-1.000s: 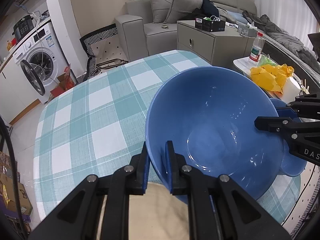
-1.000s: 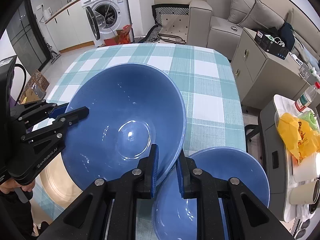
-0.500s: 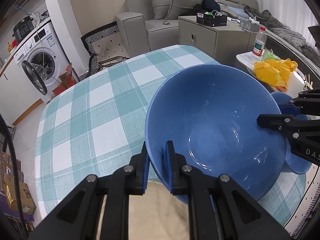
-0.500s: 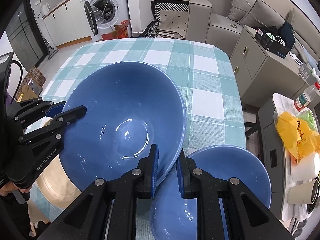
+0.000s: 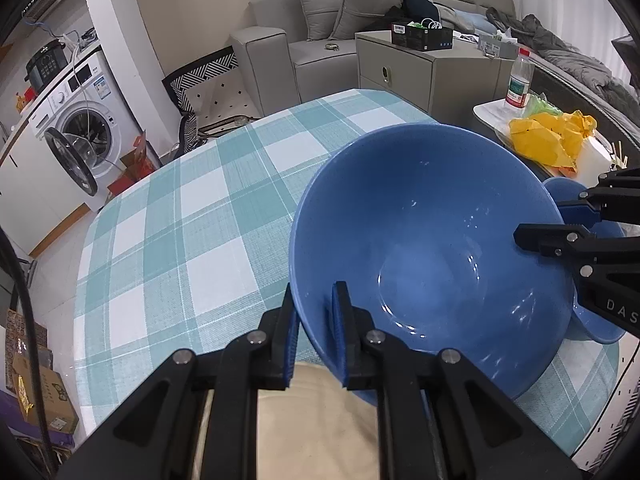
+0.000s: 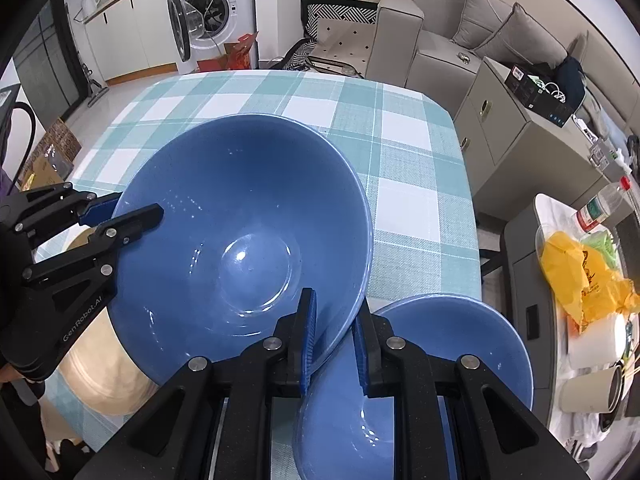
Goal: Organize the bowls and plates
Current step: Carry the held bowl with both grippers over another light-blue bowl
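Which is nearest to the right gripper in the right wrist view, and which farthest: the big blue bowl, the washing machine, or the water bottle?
1. Big blue bowl: its rim is clamped in the right gripper.
2. Water bottle: off the table, at the right edge.
3. Washing machine: beyond the table's far end, upper left.

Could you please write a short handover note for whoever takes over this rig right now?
Left tongs: shut on the rim of the large blue bowl.
Right tongs: shut on the opposite rim of the same bowl.
The bowl is tilted above the checked tablecloth. A second blue bowl sits by the right tongs, and a beige plate lies under the left tongs.
Done: bowl gripped by both tongs.
Left: probably setting it down or stacking it.
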`<act>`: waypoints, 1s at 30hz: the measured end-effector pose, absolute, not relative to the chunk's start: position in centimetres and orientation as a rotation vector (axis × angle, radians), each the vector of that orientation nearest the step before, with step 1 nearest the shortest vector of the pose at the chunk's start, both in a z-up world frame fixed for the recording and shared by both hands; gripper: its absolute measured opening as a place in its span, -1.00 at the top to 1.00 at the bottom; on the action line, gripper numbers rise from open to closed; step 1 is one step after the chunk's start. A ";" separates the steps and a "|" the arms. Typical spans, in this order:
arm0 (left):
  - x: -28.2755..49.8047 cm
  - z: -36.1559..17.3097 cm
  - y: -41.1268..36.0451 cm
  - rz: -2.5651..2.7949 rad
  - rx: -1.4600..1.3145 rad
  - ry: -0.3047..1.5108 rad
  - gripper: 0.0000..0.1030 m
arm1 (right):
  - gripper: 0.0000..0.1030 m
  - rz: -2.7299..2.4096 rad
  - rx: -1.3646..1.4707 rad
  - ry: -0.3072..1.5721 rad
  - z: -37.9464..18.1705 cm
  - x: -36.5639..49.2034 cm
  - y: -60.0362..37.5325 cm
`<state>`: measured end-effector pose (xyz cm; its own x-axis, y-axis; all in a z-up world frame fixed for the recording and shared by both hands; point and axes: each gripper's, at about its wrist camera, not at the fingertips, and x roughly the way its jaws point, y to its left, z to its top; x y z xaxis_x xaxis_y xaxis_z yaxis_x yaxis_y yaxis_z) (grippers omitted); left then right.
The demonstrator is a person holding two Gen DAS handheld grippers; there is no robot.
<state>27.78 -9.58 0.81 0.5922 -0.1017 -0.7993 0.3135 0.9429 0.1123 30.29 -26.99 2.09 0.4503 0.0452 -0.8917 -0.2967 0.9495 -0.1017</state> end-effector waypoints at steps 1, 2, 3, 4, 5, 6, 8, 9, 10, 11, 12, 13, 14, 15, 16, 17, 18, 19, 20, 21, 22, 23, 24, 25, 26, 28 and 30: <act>27.8 0.8 -9.6 -0.243 0.253 0.907 0.75 | 0.66 0.212 -0.262 1.086 2.1 30.3 -26.9; 27.8 0.8 -9.6 -0.244 0.252 0.908 0.75 | 0.66 0.211 -0.265 1.086 2.1 30.3 -26.9; 27.8 0.8 -9.6 -0.245 0.251 0.908 0.75 | 0.65 0.211 -0.266 1.087 2.1 30.3 -26.9; 27.8 0.8 -9.6 -0.245 0.252 0.908 0.75 | 0.65 0.211 -0.268 1.088 2.1 30.3 -26.9; 27.8 0.7 -9.6 -0.245 0.254 0.909 0.75 | 0.65 0.211 -0.270 1.088 2.1 30.3 -26.9; 27.8 0.6 -9.6 -0.245 0.254 0.909 0.75 | 0.65 0.211 -0.271 1.088 2.1 30.4 -26.9; 27.8 0.6 -9.6 -0.245 0.254 0.908 0.75 | 0.65 0.208 -0.277 1.087 2.0 30.4 -26.9; 27.8 0.6 -9.6 -0.245 0.253 0.908 0.75 | 0.65 0.207 -0.280 1.086 2.0 30.4 -26.9; 27.8 0.6 -9.7 -0.245 0.254 0.908 0.75 | 0.65 0.205 -0.283 1.086 2.0 30.4 -26.8; 27.8 0.6 -9.7 -0.245 0.255 0.908 0.75 | 0.65 0.205 -0.283 1.084 2.0 30.4 -26.9; 27.8 0.6 -9.6 -0.246 0.254 0.909 0.75 | 0.65 0.205 -0.285 1.084 2.0 30.4 -26.8; 27.8 0.6 -9.7 -0.246 0.254 0.909 0.75 | 0.65 0.205 -0.288 1.083 1.9 30.4 -26.8; 27.8 0.6 -9.7 -0.245 0.254 0.909 0.74 | 0.65 0.204 -0.292 1.081 1.9 30.4 -26.8; 27.8 0.6 -9.7 -0.246 0.254 0.909 0.74 | 0.65 0.202 -0.298 1.079 1.9 30.4 -26.8; 27.8 0.6 -9.7 -0.246 0.254 0.909 0.74 | 0.65 0.199 -0.300 1.079 1.8 30.4 -26.8; 27.8 0.6 -9.7 -0.245 0.254 0.908 0.74 | 0.65 0.198 -0.300 1.079 1.8 30.4 -26.8; 27.8 0.5 -9.7 -0.247 0.254 0.909 0.74 | 0.65 0.197 -0.301 1.078 1.8 30.4 -26.7; 27.8 0.5 -9.7 -0.247 0.254 0.908 0.74 | 0.65 0.197 -0.300 1.078 1.8 30.4 -26.8; 27.8 0.4 -9.7 -0.247 0.256 0.909 0.74 | 0.65 0.197 -0.302 1.078 1.8 30.4 -26.8; 27.8 0.4 -9.8 -0.247 0.258 0.910 0.74 | 0.65 0.197 -0.302 1.077 1.7 30.4 -26.8; 27.9 0.3 -9.8 -0.245 0.262 0.910 0.74 | 0.65 0.197 -0.301 1.077 1.7 30.4 -26.8; 27.9 0.2 -9.9 -0.242 0.271 0.913 0.74 | 0.65 0.196 -0.301 1.078 1.6 30.5 -26.9; 27.9 0.1 -10.0 -0.239 0.277 0.913 0.74 | 0.65 0.195 -0.301 1.080 1.5 30.4 -26.9; 27.9 0.0 -10.1 -0.238 0.279 0.912 0.74 | 0.65 0.195 -0.300 1.076 1.5 30.4 -26.9; 27.9 0.0 -10.0 -0.239 0.278 0.912 0.74 | 0.65 0.196 -0.302 1.074 1.5 30.4 -26.9; 27.9 -0.1 -10.0 -0.242 0.273 0.914 0.74 | 0.64 0.197 -0.307 1.072 1.4 30.4 -26.8; 28.0 -0.1 -10.1 -0.244 0.273 0.917 0.74 | 0.63 0.198 -0.304 1.072 1.4 30.5 -26.9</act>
